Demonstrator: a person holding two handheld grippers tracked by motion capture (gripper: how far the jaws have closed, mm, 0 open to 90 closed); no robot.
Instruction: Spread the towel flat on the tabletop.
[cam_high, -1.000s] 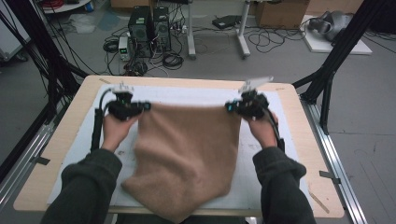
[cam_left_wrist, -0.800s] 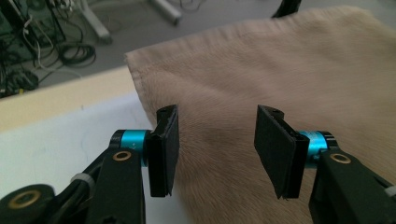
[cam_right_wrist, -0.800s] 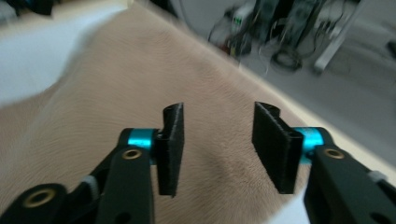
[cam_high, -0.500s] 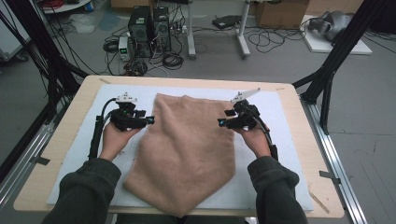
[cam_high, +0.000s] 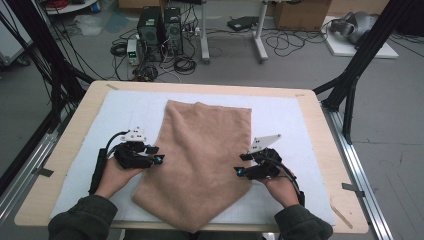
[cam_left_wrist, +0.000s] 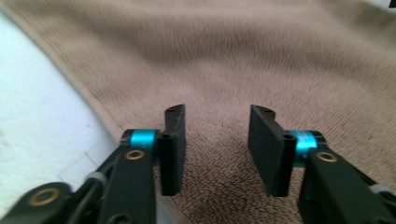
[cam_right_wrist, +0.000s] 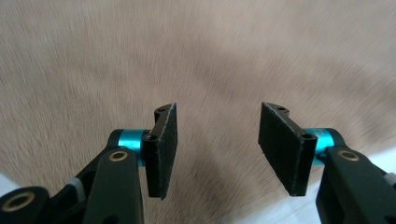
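Observation:
A tan towel (cam_high: 200, 155) lies spread on the white mat (cam_high: 285, 117), with one corner hanging over the table's near edge. My left gripper (cam_high: 156, 155) hovers at the towel's left edge, pointing inward. In the left gripper view its jaws (cam_left_wrist: 217, 116) stand apart over the towel (cam_left_wrist: 243, 56) with nothing between them, having just been closing a little. My right gripper (cam_high: 241, 169) sits at the towel's right edge. Its jaws (cam_right_wrist: 218, 114) have opened within the last second and stand wide over the blurred towel (cam_right_wrist: 187, 46), empty.
The wooden table (cam_high: 320, 150) has bare mat on both sides of the towel. Black frame posts (cam_high: 360, 65) stand at the right and left corners. Computer towers (cam_high: 160, 25) and cables lie on the floor beyond the far edge.
Both grippers let go of the towel's far corners, and it dropped flat on the mat. Both hands then drew back toward the near side and sank to the towel's side edges.

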